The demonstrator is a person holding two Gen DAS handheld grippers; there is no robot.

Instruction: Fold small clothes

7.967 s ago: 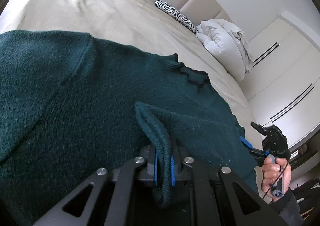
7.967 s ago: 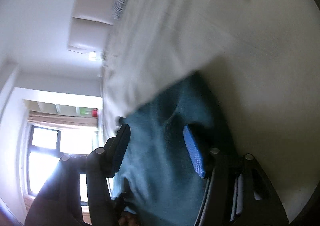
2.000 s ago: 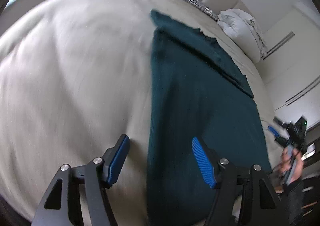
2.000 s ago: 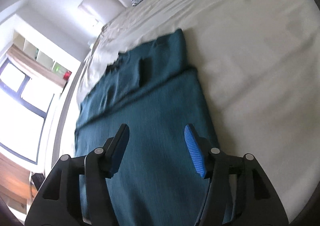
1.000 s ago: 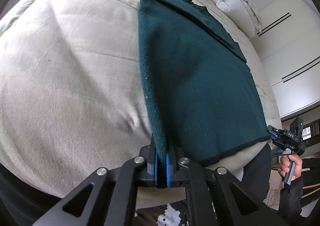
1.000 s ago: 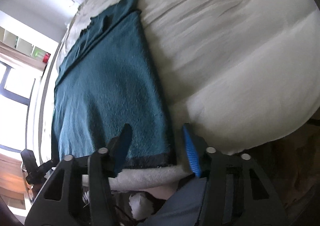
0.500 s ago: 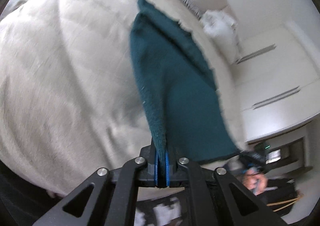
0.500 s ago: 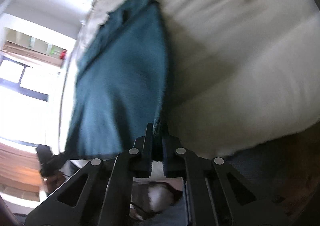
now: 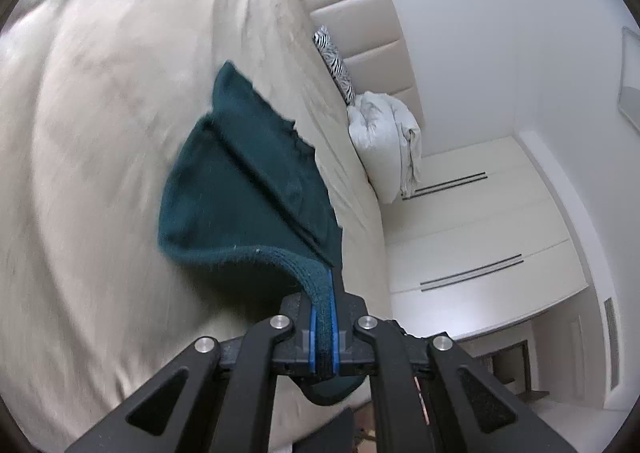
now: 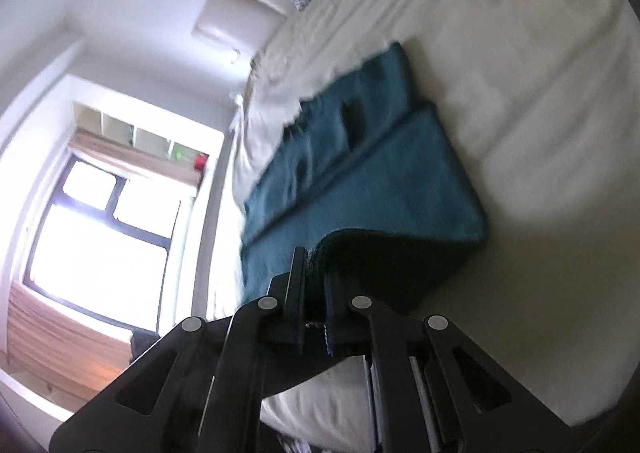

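Since half a second ago the hem has come up off the near edge of the bed (image 9: 92, 101) and now curls over toward the headboard end, carried by both my tongs.

My left wrist view shows what the right does not: the wardrobe doors (image 9: 476, 237) beyond the bed's far side, and a white duvet bundle (image 9: 388, 137) by the headboard (image 9: 360, 13) with a zebra pillow (image 9: 336, 65) just beside it. My right wrist view alone shows the bright window (image 10: 100, 229) and the shelf above it.

My left gripper (image 9: 325, 337) is clamped tight on the green sweater (image 9: 248, 189), its blue pads pressed against the rolled hem with no gap. My right gripper (image 10: 316, 293) is likewise closed on the sweater's (image 10: 360, 181) other hem corner, the cloth pinched between its fingers.

From the right wrist, the sweater's upper part lies flat on the bed (image 10: 520, 73), collar toward the headboard, while the lifted lower part arches above it. Bare bedding lies open on both sides of the sweater and between it and the pillow.
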